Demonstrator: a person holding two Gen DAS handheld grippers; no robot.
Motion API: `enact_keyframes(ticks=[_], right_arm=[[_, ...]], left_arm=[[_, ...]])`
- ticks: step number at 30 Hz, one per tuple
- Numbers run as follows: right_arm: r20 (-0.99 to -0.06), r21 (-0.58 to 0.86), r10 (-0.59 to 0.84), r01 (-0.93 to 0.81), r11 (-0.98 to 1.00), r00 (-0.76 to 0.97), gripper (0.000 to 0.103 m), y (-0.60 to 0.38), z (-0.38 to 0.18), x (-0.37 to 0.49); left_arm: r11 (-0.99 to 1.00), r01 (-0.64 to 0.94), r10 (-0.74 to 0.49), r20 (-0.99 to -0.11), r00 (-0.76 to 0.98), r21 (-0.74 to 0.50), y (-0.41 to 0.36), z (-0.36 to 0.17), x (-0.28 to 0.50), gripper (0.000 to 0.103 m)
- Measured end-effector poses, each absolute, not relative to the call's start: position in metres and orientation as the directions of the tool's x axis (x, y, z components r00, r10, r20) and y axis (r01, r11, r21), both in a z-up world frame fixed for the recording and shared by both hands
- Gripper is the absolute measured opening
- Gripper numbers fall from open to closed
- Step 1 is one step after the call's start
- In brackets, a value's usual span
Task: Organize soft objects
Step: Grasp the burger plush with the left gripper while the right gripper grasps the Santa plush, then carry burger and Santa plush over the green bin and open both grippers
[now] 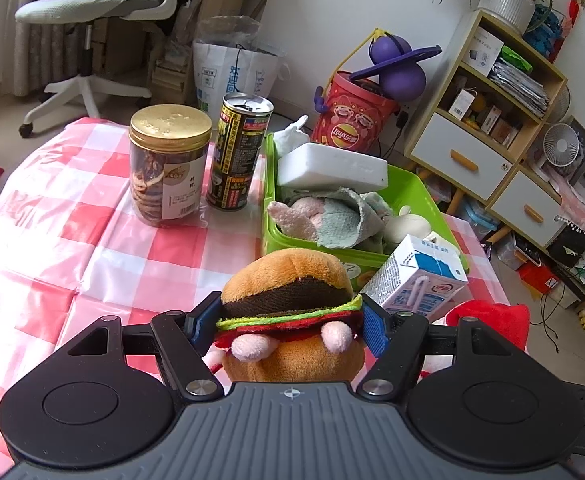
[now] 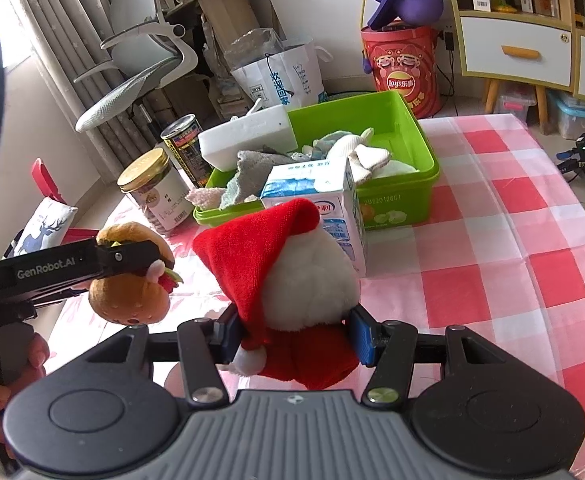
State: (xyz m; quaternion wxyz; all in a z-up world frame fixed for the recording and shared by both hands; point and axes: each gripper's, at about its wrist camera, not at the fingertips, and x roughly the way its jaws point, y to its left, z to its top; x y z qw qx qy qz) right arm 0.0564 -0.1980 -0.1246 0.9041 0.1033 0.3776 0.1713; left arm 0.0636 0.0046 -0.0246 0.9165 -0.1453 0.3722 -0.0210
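Observation:
My left gripper [image 1: 288, 326] is shut on a plush hamburger toy [image 1: 292, 280], held above the checked tablecloth; it also shows in the right wrist view [image 2: 132, 276]. My right gripper [image 2: 294, 336] is shut on a white plush doll with a red Santa hat [image 2: 292, 264], just in front of a milk carton [image 2: 332, 208]. Behind it the green bin [image 2: 408, 128] holds cloths, a white foam block [image 2: 248, 136] and a small white plush. The bin also shows in the left wrist view [image 1: 412, 188].
A gold-lidded cookie jar [image 1: 166, 164] and a black drink can [image 1: 238, 152] stand left of the bin. The milk carton [image 1: 416, 280] lies against the bin's front. A deer-print pillow [image 2: 42, 228] sits at the table's left edge. A chair, a bag and a shelf stand beyond.

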Motion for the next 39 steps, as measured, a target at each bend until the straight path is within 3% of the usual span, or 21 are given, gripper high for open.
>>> enact_keyframes(ticks=[11, 21, 28, 39], right_arm=[[-0.604, 0.351, 0.403, -0.224, 0.909, 0.688, 0.030, -0.209, -0.112, 0.053], [-0.392, 0.447, 0.345, -0.152, 0.882, 0.853, 0.030, -0.244, -0.079, 0.050], [-0.306, 0.473, 0.254, -0.085, 0.877, 0.918, 0.030, -0.256, -0.066, 0.054], [-0.320, 0.483, 0.196, -0.019, 0.876, 0.927, 0.030, -0.260, -0.070, 0.072]], left_arm=[[0.946, -0.052, -0.174, -0.636, 0.751, -0.319, 0.000, -0.012, 0.060, 0.069], [0.933, 0.030, -0.217, -0.497, 0.840, -0.358, -0.014, 0.019, 0.063, 0.070], [0.892, 0.033, -0.250, -0.433, 0.866, -0.450, -0.015, 0.025, 0.075, 0.070], [0.871, 0.044, -0.272, -0.406, 0.872, -0.489, -0.024, 0.023, 0.112, 0.071]])
